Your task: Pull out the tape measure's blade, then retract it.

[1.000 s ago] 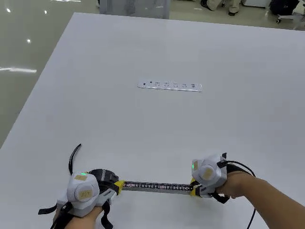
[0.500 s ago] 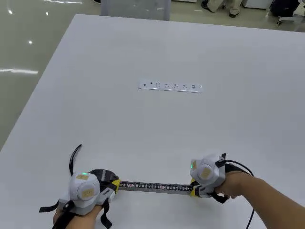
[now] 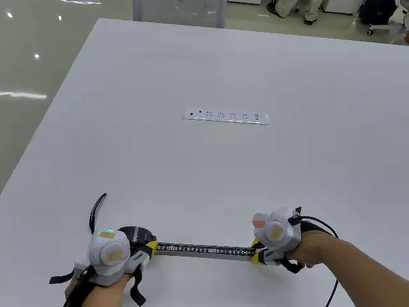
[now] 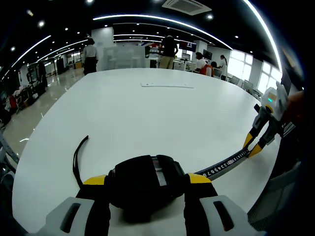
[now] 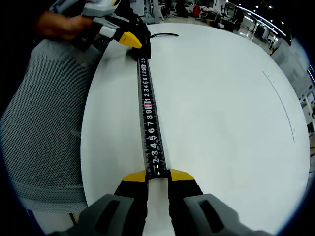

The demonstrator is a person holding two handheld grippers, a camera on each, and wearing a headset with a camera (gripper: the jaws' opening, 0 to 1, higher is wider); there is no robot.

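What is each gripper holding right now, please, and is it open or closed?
Left gripper: closed on the tape measure case.
Right gripper: closed on the blade, near its tip.

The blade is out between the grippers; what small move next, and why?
Probably ease the right gripper toward the case, letting the blade retract: it already lies drawn out, tip pinched, case clamped in the left gripper.
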